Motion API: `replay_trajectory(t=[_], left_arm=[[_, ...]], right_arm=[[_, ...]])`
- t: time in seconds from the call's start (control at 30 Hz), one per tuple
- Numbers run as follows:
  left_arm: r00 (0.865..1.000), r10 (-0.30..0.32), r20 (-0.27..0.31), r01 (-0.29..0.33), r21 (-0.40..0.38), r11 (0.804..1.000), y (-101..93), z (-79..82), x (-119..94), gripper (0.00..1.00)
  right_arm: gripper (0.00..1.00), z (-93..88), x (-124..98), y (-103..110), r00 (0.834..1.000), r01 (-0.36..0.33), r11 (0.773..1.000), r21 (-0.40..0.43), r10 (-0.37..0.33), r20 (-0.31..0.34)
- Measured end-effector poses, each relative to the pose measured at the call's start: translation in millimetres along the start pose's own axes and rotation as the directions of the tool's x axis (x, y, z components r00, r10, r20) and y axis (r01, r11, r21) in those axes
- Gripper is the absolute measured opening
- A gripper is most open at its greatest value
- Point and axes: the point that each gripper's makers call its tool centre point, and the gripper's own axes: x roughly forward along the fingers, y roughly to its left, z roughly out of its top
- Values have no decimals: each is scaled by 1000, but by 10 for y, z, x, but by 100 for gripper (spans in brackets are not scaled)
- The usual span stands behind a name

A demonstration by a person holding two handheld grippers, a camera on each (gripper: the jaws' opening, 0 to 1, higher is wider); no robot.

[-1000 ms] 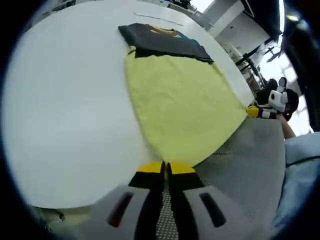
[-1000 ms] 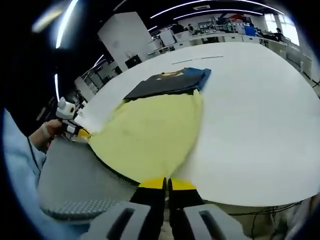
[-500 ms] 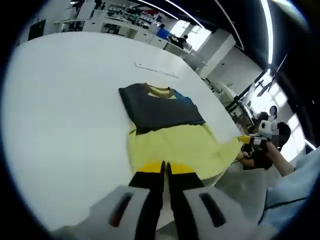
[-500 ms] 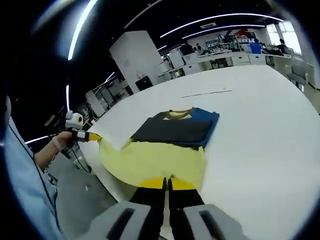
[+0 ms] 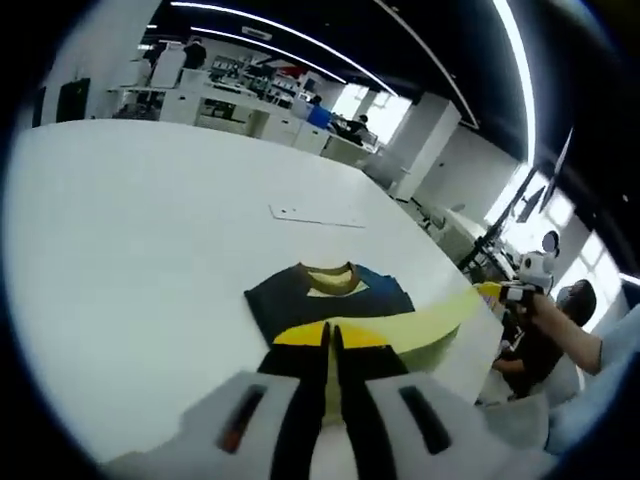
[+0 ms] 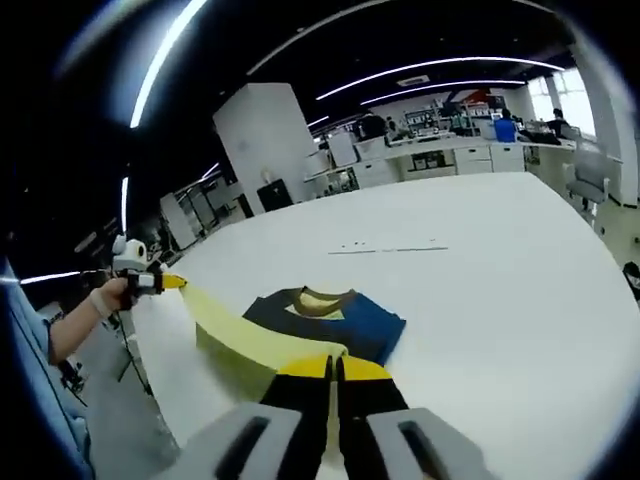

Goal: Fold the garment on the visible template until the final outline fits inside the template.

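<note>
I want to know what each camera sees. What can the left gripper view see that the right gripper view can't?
The left gripper view shows bright windows on its right, and the right gripper coming in from that side, pinching the far corner of the yellow cloth.

The right gripper view shows a tall white block behind the table, and the left gripper coming in, pinching the other corner.

Both show the white table, the folded dark garment with its yellowish collar, the yellow cloth lifted over it, and that view's own jaws closed on the cloth.
</note>
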Motion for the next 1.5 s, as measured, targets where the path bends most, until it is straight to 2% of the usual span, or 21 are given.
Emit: replay_trajectory(t=[0.1,0.23,0.37,0.67,0.8,0.93,1.03,1.1,1.5], left_arm=[[1000,3,14,-3,17,1000,95,62,178,0],[1000,30,10,-30,-5,1000,241,74,385,0],[998,66,12,-66,29,997,325,89,487,0],[992,117,42,-117,-1,993,563,142,697,0],[988,153,28,-152,-18,988,706,82,808,0],[983,179,-25,-179,3,984,806,-63,948,0],[981,190,-36,-189,8,982,865,-123,1010,0],[978,199,-68,-200,-8,980,924,-211,1041,0],[966,219,-134,-221,-2,975,1059,-484,1121,0]], right_arm=[[0,124,150,-119,1000,13,1000,-18,-13,8],[0,193,359,-273,999,37,999,-17,-37,4],[0,241,547,-330,999,40,998,-38,-40,-2],[0,240,857,-559,998,52,998,-28,-53,-22],[0,179,1000,-649,998,57,998,-8,-57,-35],[0,62,1120,-716,995,71,997,-28,-73,-68],[0,-27,1187,-752,993,77,997,-23,-79,-85],[0,-98,1223,-782,992,82,997,-14,-83,-99],[0,-405,1294,-897,981,100,995,2,-98,-168]])
